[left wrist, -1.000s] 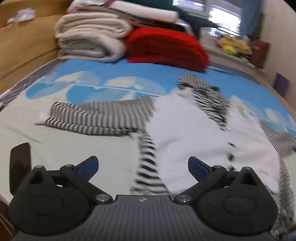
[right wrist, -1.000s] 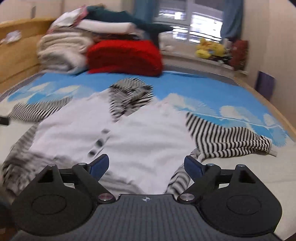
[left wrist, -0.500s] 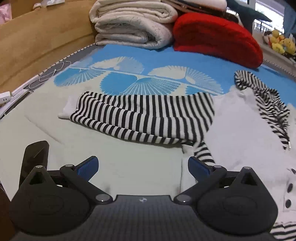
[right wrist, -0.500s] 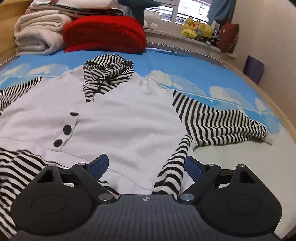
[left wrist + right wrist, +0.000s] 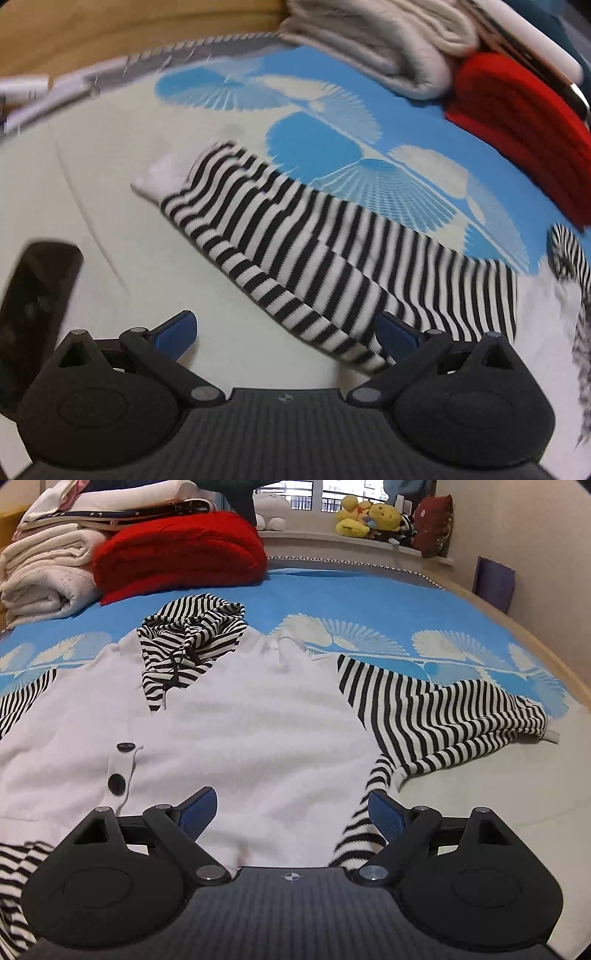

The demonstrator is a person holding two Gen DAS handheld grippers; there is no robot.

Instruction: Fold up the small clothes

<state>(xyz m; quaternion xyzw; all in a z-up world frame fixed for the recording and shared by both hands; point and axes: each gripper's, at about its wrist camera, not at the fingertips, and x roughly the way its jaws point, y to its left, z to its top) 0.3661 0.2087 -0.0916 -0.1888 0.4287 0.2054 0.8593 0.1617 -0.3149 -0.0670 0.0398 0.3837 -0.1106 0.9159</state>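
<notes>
Now the left gripper [image 5: 284, 334] is closing in on the striped left sleeve [image 5: 332, 266], which fills far more of its view than half a second ago and runs slantwise across the frame; the view is blurring, so the hand is moving and rolling. Its jaws are spread wide, holding nothing, the right finger [image 5: 397, 338] reaching over the sleeve's lower edge. The white cuff [image 5: 159, 181] is lying at the far end, on the pale part of the bed sheet [image 5: 92, 177].

The right gripper [image 5: 291, 812] is also spread and empty, hovering low over the hem of the white hooded top [image 5: 240, 731]. That top is lying flat and face up, hood [image 5: 192, 638] towards the red blanket [image 5: 177, 550], right sleeve [image 5: 443, 716] stretched out sideways.

Reading: nothing is folded yet. The left hand appears to be lining up on the sleeve to bring it across the body.
</notes>
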